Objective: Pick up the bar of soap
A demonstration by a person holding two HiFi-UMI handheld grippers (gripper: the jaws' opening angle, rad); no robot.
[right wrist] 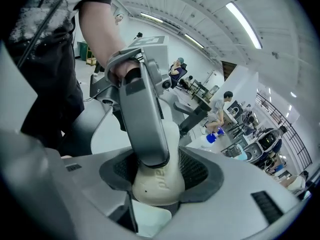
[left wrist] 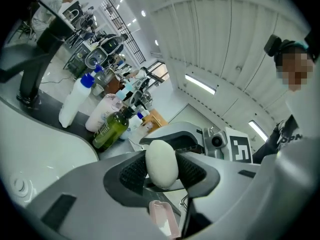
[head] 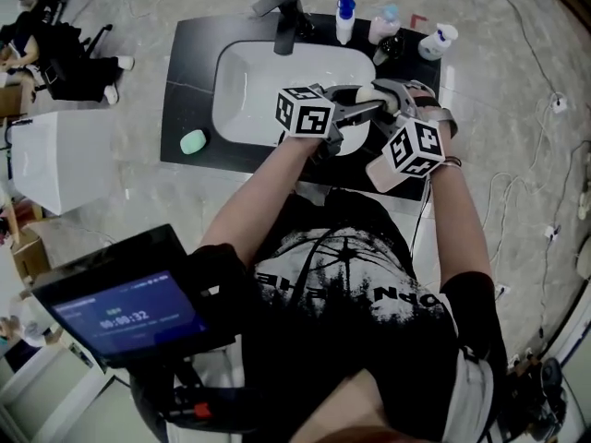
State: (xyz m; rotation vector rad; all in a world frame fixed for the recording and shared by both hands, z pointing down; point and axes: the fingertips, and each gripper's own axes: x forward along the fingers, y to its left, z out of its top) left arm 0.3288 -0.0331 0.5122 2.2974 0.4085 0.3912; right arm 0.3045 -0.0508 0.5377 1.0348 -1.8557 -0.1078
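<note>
A pale, oval bar of soap (head: 367, 94) hangs above the white sink basin (head: 242, 81), held by both grippers at once. In the left gripper view the soap (left wrist: 161, 163) stands on end, and my left gripper (left wrist: 161, 171) is shut on its narrow sides. The right gripper view shows the soap (right wrist: 158, 180) with raised lettering, wedged between the pads of my right gripper (right wrist: 159, 176). One jaw of the left gripper lies across it from above. In the head view the left gripper (head: 366, 107) reaches in from the left and the right gripper (head: 382, 90) from below right.
A black countertop (head: 185, 72) surrounds the basin, with a dark faucet (head: 284, 17) at the back. Several bottles (head: 344, 17) stand along the back right, among them a green one (left wrist: 111, 129). A mint-green lump (head: 193, 141) lies on the counter's left. A pink dish (left wrist: 163, 218) sits below the jaws.
</note>
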